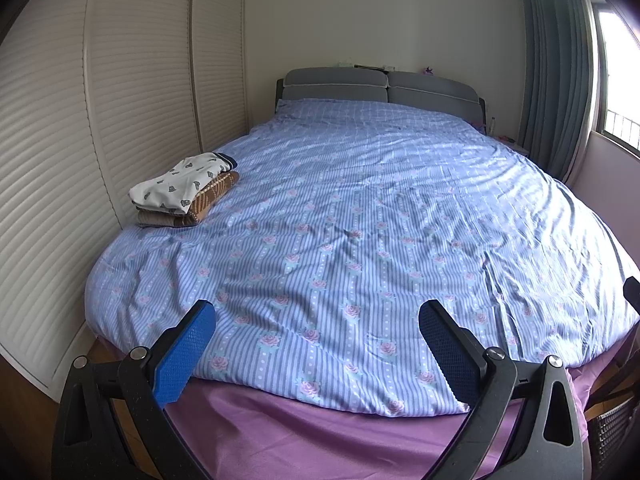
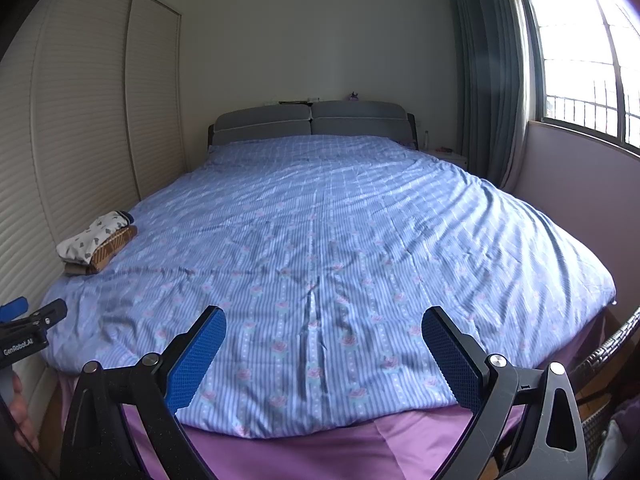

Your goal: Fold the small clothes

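A small stack of folded clothes point(image 1: 185, 190) lies on the left side of the bed, a white patterned piece on top of brown ones; it also shows in the right wrist view point(image 2: 97, 243). My left gripper point(image 1: 317, 320) is open and empty, held above the foot of the bed. My right gripper point(image 2: 324, 326) is open and empty, also above the foot of the bed. The left gripper's tip point(image 2: 34, 316) shows at the left edge of the right wrist view.
The bed has a blue striped floral duvet point(image 1: 360, 220) over a purple sheet point(image 1: 320, 440) and a grey headboard point(image 1: 380, 86). Louvred wardrobe doors point(image 1: 120, 100) stand along the left. A curtain point(image 2: 488, 80), a window and a wicker chair point(image 2: 608, 344) are on the right.
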Action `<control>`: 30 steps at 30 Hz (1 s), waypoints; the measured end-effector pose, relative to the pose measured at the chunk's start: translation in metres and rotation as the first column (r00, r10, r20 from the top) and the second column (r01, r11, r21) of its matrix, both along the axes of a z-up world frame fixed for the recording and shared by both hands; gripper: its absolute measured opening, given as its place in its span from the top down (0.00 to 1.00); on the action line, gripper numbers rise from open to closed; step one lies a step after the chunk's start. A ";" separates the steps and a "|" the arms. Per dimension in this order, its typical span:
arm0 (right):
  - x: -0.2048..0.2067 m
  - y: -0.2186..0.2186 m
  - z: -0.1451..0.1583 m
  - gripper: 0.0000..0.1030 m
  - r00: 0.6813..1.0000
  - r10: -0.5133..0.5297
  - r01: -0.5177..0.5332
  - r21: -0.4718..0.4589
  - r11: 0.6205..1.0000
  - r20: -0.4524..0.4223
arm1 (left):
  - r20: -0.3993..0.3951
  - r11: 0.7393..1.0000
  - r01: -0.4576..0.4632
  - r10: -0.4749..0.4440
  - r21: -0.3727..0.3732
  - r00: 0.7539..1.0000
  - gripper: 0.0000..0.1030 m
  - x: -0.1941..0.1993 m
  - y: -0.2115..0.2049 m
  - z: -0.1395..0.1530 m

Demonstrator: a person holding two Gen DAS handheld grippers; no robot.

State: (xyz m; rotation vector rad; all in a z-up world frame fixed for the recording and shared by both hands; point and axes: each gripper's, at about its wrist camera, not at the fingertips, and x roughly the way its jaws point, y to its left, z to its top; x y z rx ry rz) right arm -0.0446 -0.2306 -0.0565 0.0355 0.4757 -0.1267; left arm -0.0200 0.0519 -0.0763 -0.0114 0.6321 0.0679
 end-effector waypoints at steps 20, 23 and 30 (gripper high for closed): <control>-0.001 0.001 -0.001 0.03 1.000 -0.007 0.007 -0.001 1.000 -0.002 | 0.008 1.000 0.005 -0.005 -0.001 1.000 0.00 -0.002 -0.003 0.001; -0.001 0.000 -0.001 0.03 1.000 -0.006 0.006 0.000 1.000 -0.002 | 0.008 1.000 0.004 -0.004 -0.001 1.000 0.00 -0.002 -0.003 0.001; -0.001 -0.001 0.000 0.03 1.000 -0.004 0.004 0.000 1.000 -0.002 | 0.008 1.000 0.004 -0.004 0.001 1.000 0.00 -0.003 -0.004 0.001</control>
